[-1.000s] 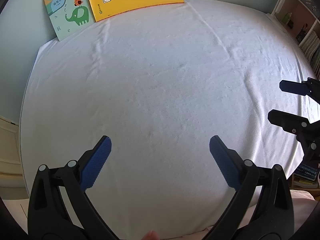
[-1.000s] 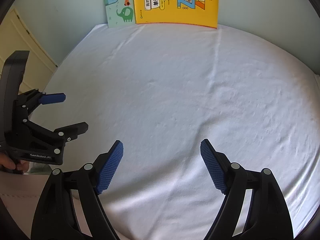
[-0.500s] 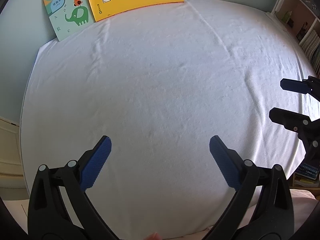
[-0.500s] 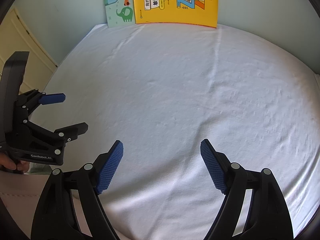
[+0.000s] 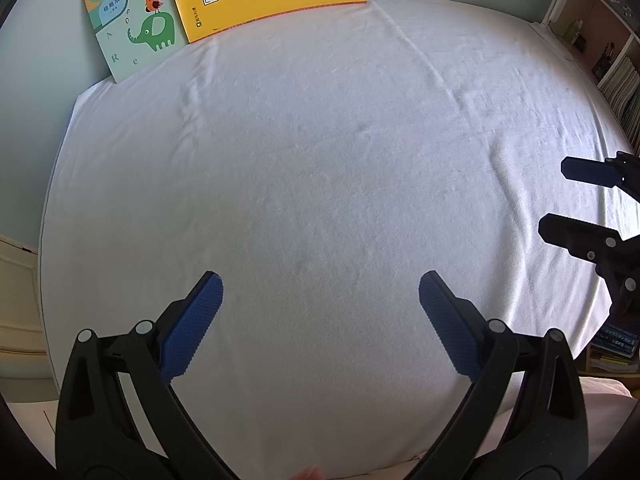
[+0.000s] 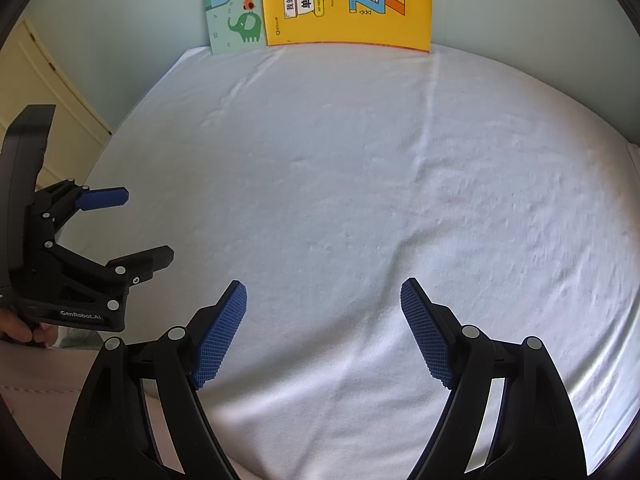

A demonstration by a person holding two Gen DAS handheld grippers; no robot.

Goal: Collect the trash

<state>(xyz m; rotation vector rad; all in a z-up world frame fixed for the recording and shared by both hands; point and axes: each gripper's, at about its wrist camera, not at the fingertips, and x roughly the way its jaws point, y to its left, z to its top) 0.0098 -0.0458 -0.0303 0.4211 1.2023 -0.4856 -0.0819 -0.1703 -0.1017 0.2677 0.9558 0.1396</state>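
With no trash in either view, both the left gripper (image 5: 320, 316) and right gripper (image 6: 324, 320) hang over the white sheet (image 5: 320, 160) with fingers spread and empty, so a blind grab could snag cloth or the books (image 6: 348, 4).

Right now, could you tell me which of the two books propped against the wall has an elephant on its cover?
The green book, the smaller one left of the yellow book, whose cover shows large block letters instead of an animal.
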